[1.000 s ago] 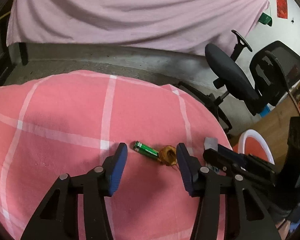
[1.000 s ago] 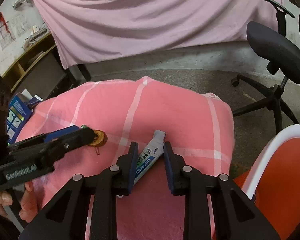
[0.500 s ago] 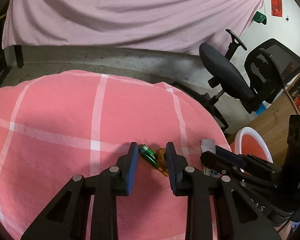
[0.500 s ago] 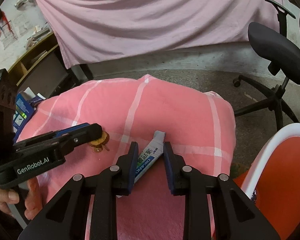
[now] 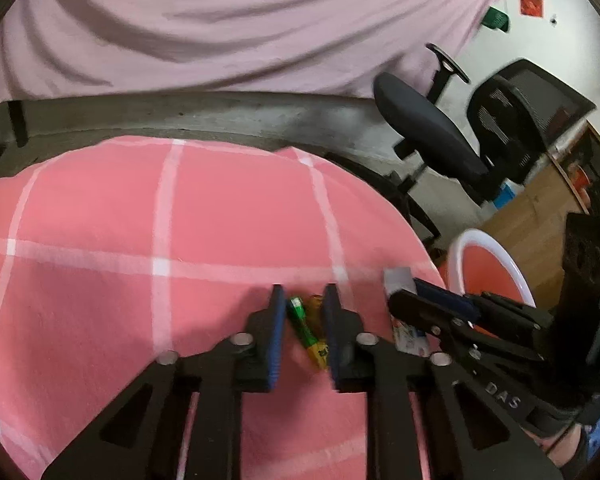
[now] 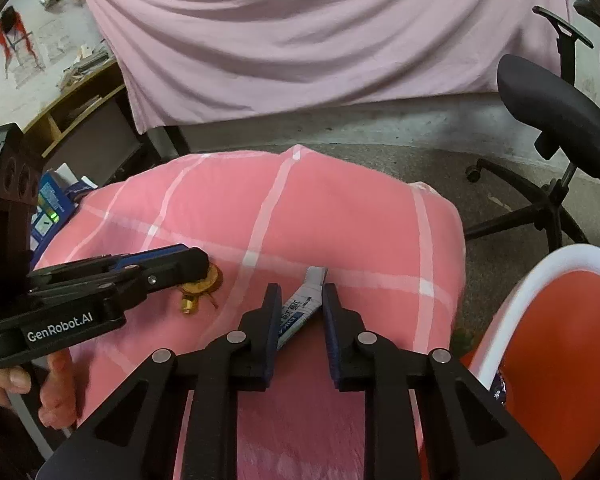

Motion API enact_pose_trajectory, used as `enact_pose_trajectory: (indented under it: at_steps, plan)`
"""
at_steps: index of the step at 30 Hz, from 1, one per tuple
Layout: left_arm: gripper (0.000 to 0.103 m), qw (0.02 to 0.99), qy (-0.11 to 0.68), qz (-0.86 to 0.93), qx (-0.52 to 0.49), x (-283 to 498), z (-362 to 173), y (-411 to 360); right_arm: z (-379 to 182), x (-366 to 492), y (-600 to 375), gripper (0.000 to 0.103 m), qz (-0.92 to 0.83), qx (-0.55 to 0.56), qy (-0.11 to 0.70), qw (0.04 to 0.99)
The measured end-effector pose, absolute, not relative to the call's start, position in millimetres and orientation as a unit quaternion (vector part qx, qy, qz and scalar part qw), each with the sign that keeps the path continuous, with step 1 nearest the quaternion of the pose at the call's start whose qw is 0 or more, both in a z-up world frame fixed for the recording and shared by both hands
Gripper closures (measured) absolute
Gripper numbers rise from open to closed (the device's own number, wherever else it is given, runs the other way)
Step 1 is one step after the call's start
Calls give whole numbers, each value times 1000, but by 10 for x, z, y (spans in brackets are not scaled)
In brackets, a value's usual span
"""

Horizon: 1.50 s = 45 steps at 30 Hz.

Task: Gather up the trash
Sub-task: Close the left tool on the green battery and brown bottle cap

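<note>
On the pink checked cloth (image 5: 180, 240), my left gripper (image 5: 302, 292) is shut on a green battery (image 5: 300, 320), with a crumpled orange wrapper (image 5: 315, 307) also caught between the pads. The right wrist view shows that wrapper (image 6: 204, 284) sticking out under the left gripper (image 6: 198, 258). My right gripper (image 6: 298, 292) has its jaws closing on a white and blue toothpaste tube (image 6: 302, 304), whose pads touch it on both sides. The tube's grey end (image 5: 398, 280) pokes out past the right gripper (image 5: 402, 300) in the left wrist view.
A white-rimmed bin with an orange liner (image 6: 512, 300) stands just right of the cloth, also seen as the bin (image 5: 496, 248). A black office chair (image 6: 552, 104) stands behind it. A blue box (image 6: 52, 204) lies at the left, near the person's hand (image 6: 56, 384).
The left jaws have come together from wide apart onto the battery and the wrapper. The right jaws have narrowed slightly on the tube. Neither hand has shifted much.
</note>
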State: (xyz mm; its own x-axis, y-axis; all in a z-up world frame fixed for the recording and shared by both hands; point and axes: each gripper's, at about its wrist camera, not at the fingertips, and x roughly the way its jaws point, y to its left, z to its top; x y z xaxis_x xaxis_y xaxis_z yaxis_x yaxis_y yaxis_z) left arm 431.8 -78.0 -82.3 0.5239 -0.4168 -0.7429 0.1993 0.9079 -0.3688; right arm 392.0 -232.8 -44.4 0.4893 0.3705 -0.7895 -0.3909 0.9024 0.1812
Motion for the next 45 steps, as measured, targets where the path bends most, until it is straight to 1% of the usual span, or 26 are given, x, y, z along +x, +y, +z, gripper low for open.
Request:
enact_pose_trajectory:
  at_steps: [2,8,10,12,14,19,21,22,27,35,38,45]
  plan:
    - [96,863,454,-193,-109,4258,-796,-828,-447,3885,-2348,85,225,-9,454,862]
    - [95,861,453,-208,-107,4140,-789,-855,-438,3784,-2407,85,234,-3,448,863]
    - [92,857,458,-204,-117,4143,-803,-846,-433,3757,-2424,85,233,-1,445,865]
    - [80,857,461,-197,-121,4163,-797,-852,-427,3740,-2435,85,233,-1,443,866]
    - [78,855,463,-197,-125,4184,-794,-868,-419,3723,-2438,85,231,-2,441,867]
    - [77,855,469,-190,-110,4240,-810,-941,-416,3718,-2446,84,231,0,441,868]
    - [72,855,468,-196,-109,4247,-809,-938,-409,3719,-2459,84,232,2,440,867]
    - [71,854,467,-199,-110,4238,-811,-950,-408,3718,-2466,84,233,4,440,867]
    - [70,853,467,-205,-110,4221,-822,-919,-407,3714,-2517,84,236,12,441,866]
    - [70,859,473,-189,-45,4200,-861,-1060,-412,3711,-2534,84,236,11,444,865]
    - [76,858,472,-196,-42,4185,-895,-1081,-410,3709,-2534,84,236,11,444,865]
    - [79,863,466,-196,-17,4129,-912,-1178,-429,3696,-2555,84,238,11,445,863]
